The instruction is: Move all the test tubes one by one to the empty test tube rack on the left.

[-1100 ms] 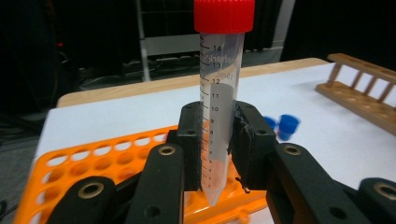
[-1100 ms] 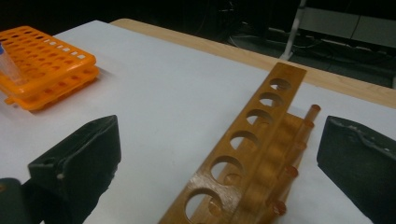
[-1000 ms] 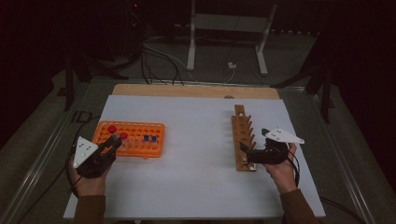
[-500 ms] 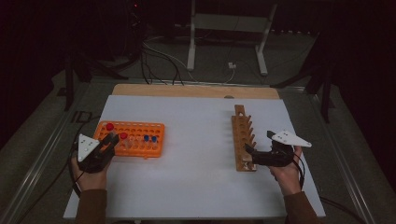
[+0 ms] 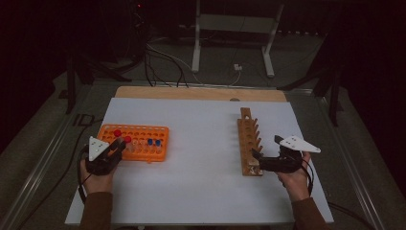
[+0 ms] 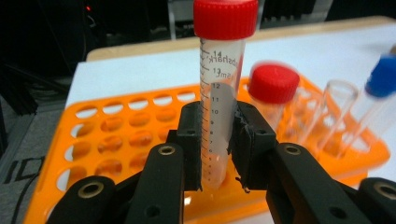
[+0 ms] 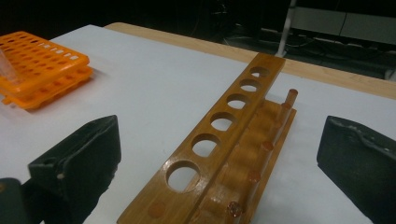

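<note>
My left gripper (image 6: 217,145) is shut on a clear graduated tube with a red cap (image 6: 219,79), held upright over the near rows of the orange tube rack (image 6: 116,135). Whether its tip sits in a hole is hidden by the jaws. In the high view the left gripper (image 5: 116,147) is at the orange rack's (image 5: 143,130) near left corner. Another red-capped tube (image 6: 272,91), clear uncapped tubes and a blue-capped tube (image 6: 380,79) stand in the rack. My right gripper (image 7: 224,154) is open, its jaws either side of the wooden rack's (image 7: 233,116) near end.
The wooden rack (image 5: 249,141) lies lengthwise right of centre on the white table top (image 5: 201,143), its holes empty and a row of pegs along its right side. Bare white surface separates the two racks. Cables and metal stand legs lie beyond the table's far edge.
The left hand has sunk a little with the red-capped tube at the orange rack's corner. The right hand has barely moved.
</note>
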`<state>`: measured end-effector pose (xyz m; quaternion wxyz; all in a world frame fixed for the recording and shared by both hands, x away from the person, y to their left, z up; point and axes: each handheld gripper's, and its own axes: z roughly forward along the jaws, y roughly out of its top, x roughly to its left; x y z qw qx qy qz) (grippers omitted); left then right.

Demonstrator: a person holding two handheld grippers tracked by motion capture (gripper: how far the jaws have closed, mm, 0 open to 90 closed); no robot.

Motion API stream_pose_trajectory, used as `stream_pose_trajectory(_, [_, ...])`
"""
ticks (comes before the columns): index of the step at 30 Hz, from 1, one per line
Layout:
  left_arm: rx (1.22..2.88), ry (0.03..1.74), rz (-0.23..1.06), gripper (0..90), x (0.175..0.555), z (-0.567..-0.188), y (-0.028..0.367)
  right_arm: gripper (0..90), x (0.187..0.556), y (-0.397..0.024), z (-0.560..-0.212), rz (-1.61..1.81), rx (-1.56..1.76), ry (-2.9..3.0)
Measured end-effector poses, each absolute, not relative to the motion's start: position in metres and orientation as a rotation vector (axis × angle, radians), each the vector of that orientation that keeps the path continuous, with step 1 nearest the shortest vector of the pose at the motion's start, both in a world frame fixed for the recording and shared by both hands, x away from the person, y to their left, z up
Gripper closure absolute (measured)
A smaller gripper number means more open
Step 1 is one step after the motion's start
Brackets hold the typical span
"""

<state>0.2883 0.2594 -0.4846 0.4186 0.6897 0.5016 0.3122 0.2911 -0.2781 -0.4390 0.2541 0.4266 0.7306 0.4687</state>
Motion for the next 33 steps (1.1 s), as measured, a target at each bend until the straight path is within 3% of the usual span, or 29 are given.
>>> stream_pose_trajectory(20, [1.805,1.293,0.715,73.4,0.287,-0.497,0.263,0.1,0.282,-0.29,-0.448,1.283,1.167,1.982])
stream_pose_trajectory(22, [1.795,1.31,0.722,66.0,0.286,-0.497,0.264,0.1,0.281,-0.29,-0.448,1.289,1.17,1.98])
stream_pose_trajectory(28, [1.732,1.323,0.719,55.9,0.276,-0.489,0.273,0.1,0.279,-0.292,-0.449,1.312,1.155,1.974])
stream_pose_trajectory(33, [1.653,1.28,0.727,37.5,0.264,-0.476,0.275,0.1,0.276,-0.295,-0.45,1.341,1.138,1.96])
